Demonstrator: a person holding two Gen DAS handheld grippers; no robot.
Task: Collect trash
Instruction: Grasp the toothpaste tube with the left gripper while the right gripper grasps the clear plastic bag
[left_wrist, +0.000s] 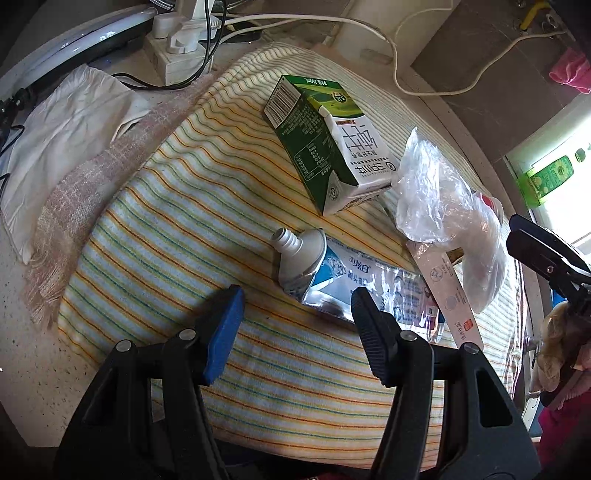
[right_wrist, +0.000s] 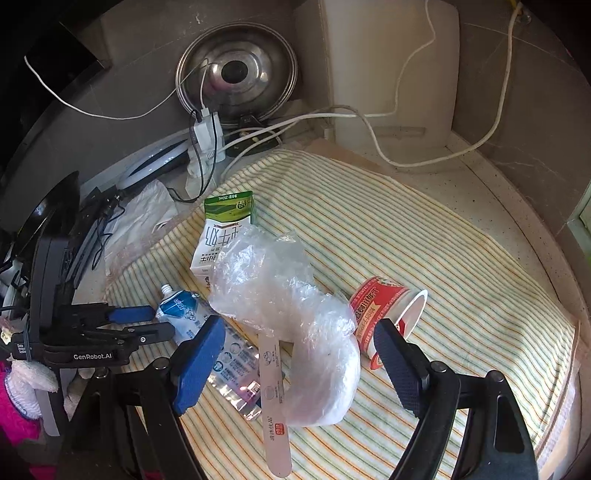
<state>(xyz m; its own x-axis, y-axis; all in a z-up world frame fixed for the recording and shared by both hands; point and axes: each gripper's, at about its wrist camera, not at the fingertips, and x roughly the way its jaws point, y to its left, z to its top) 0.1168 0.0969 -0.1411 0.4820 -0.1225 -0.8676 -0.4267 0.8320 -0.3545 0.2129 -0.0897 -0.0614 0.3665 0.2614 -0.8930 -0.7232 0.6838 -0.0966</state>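
Note:
On a striped cloth (left_wrist: 184, 221) lie a green and white milk carton (left_wrist: 325, 144), a squeezed toothpaste tube (left_wrist: 332, 277), a crumpled clear plastic bag (left_wrist: 443, 206) and a flat chopstick sleeve (left_wrist: 447, 295). My left gripper (left_wrist: 297, 317) is open and empty just in front of the tube. In the right wrist view my right gripper (right_wrist: 299, 354) is open around the plastic bag (right_wrist: 291, 314), with a red paper cup (right_wrist: 384, 314) on its side by the right finger. The carton (right_wrist: 221, 236), the tube (right_wrist: 192, 314), the sleeve (right_wrist: 273, 387) and the left gripper (right_wrist: 147, 321) also show there.
A power strip with plugs and cables (left_wrist: 181, 48) and a white tissue (left_wrist: 62, 140) lie on the counter left of the cloth. A steel pot lid (right_wrist: 236, 74) and a white appliance (right_wrist: 388, 62) stand against the back wall. The cloth (right_wrist: 443, 258) covers most of the counter.

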